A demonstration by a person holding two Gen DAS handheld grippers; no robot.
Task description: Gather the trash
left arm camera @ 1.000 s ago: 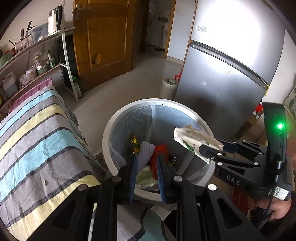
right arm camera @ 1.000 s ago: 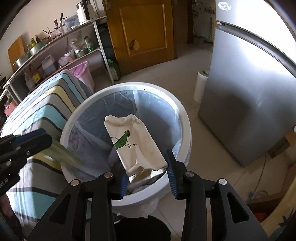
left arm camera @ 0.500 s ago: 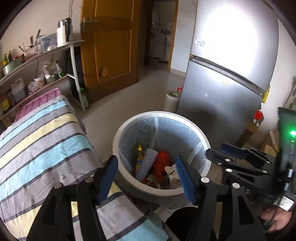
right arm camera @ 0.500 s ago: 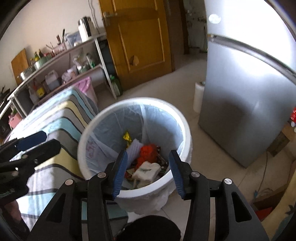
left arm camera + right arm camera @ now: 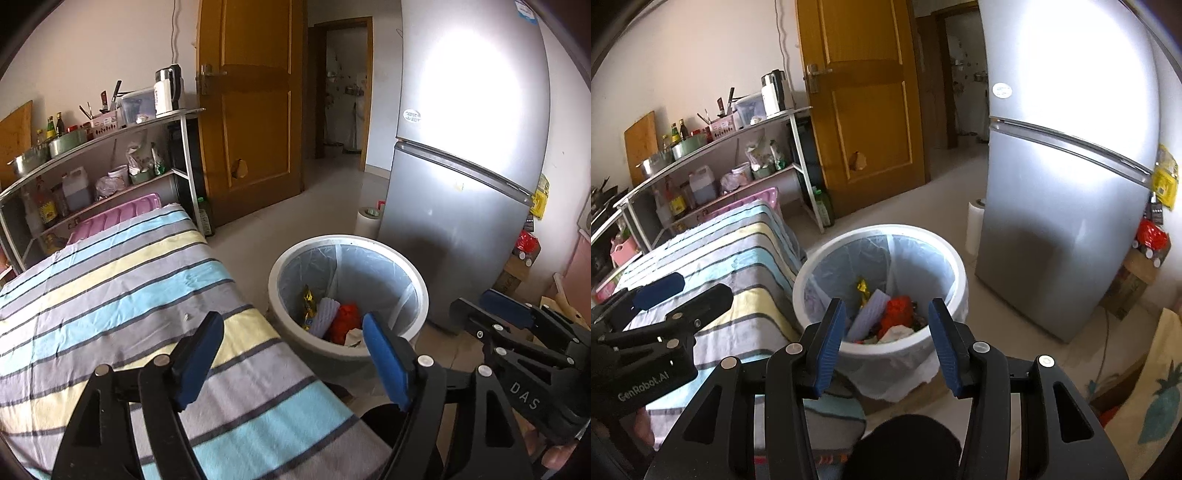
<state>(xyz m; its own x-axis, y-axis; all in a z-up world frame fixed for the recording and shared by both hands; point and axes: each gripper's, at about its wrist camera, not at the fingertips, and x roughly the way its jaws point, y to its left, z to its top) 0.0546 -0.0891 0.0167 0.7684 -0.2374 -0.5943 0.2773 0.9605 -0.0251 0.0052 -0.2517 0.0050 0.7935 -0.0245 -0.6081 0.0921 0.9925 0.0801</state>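
A white trash bin (image 5: 347, 240) (image 5: 879, 230) with a clear liner stands on the floor beside the striped table. Inside it lie a red wrapper (image 5: 345, 317) (image 5: 899, 310), a gold wrapper (image 5: 306, 299), a pale ribbed piece (image 5: 871, 310) and a white wrapper (image 5: 895, 332). My left gripper (image 5: 291, 325) (image 5: 701, 288) hovers over the table's corner, back from the bin; its jaws are opening with nothing between them. My right gripper (image 5: 886, 308) (image 5: 476, 302) is open and empty, above and in front of the bin.
A striped cloth covers the table (image 5: 110, 295) on the left. A silver fridge (image 5: 461, 184) stands behind the bin, with a paper roll (image 5: 367, 221) at its foot. A metal shelf rack (image 5: 110, 147) and a wooden door (image 5: 251, 110) line the back.
The right gripper let the white wrapper fall into the bin, and the left gripper dropped its piece there too. Both opened and drew back and upward from the bin.
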